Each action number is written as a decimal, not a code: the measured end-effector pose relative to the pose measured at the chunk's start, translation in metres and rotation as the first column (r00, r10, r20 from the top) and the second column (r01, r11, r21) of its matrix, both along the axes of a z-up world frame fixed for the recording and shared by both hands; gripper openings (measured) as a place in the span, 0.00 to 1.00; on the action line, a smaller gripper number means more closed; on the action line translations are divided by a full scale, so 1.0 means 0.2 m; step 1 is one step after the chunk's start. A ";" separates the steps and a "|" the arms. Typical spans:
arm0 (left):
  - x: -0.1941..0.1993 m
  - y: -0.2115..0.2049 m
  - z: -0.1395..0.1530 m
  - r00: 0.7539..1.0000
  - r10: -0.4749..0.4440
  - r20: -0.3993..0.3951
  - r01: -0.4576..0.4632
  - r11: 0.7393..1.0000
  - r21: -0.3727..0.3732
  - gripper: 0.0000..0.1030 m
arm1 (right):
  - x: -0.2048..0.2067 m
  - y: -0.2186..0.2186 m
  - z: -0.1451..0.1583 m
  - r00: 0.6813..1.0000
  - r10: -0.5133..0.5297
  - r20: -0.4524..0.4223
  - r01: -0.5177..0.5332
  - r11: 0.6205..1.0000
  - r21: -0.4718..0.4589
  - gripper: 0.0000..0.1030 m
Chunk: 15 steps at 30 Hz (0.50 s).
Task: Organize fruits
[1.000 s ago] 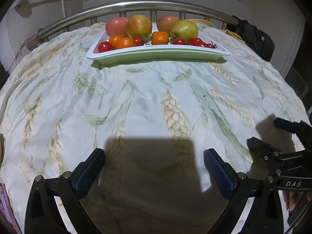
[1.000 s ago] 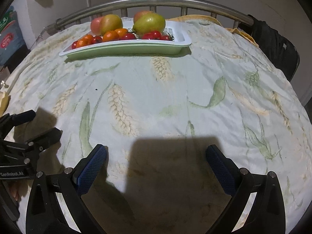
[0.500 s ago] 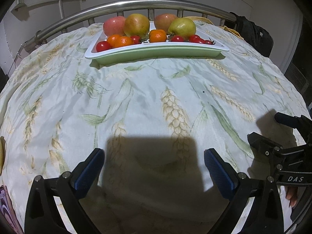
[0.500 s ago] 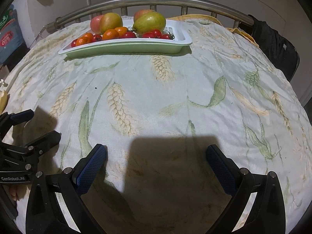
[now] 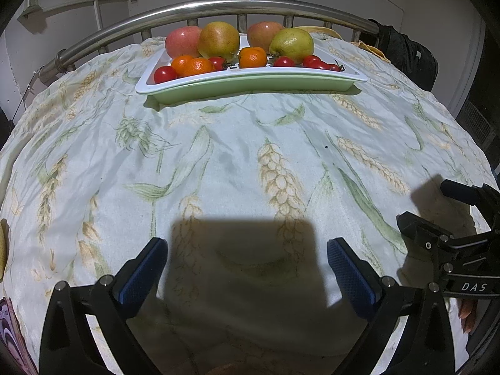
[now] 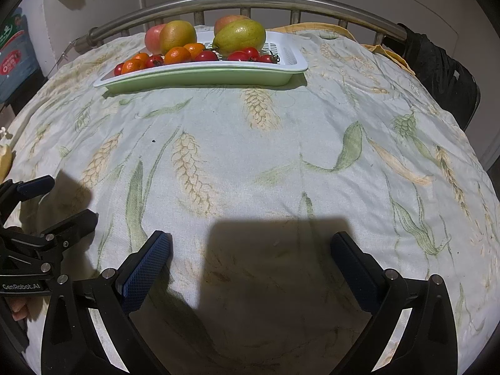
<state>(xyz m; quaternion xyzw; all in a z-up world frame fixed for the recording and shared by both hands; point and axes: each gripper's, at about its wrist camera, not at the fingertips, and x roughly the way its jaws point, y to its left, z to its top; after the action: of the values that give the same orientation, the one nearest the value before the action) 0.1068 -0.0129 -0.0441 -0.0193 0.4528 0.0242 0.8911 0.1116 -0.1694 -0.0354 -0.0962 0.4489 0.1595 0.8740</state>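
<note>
A white and green tray (image 5: 250, 82) (image 6: 200, 76) sits at the far side of the cloth-covered table. It holds two pink apples (image 5: 182, 41), two yellow-green pears (image 5: 292, 43) (image 6: 240, 34), several oranges (image 5: 253, 57) (image 6: 178, 55) and several cherry tomatoes (image 5: 164, 74) (image 6: 206, 56). My left gripper (image 5: 247, 259) is open near the front edge with nothing between its blue pads. Open too and equally bare is my right gripper (image 6: 250, 254), also far from the tray. Each gripper shows at the side of the other's view.
A wheat-patterned cloth (image 5: 218, 162) covers the table. A curved metal rail (image 5: 187, 11) runs behind the tray. A dark bag (image 5: 403, 53) hangs on a chair at the far right. A yellowish object (image 6: 4, 159) lies at the left edge.
Both views have crept slightly forward and down, so the tray looks a little nearer. Both grippers stay open with nothing in them.
</note>
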 end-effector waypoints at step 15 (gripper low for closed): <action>0.00 0.00 0.00 1.000 0.000 0.000 0.000 1.000 0.000 1.00 | 0.00 0.00 0.00 1.000 0.000 0.000 0.000 1.000 0.000 1.00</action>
<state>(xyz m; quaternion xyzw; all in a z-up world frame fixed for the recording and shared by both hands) 0.1068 -0.0134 -0.0442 -0.0192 0.4528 0.0243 0.8911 0.1116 -0.1693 -0.0356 -0.0963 0.4489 0.1595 0.8740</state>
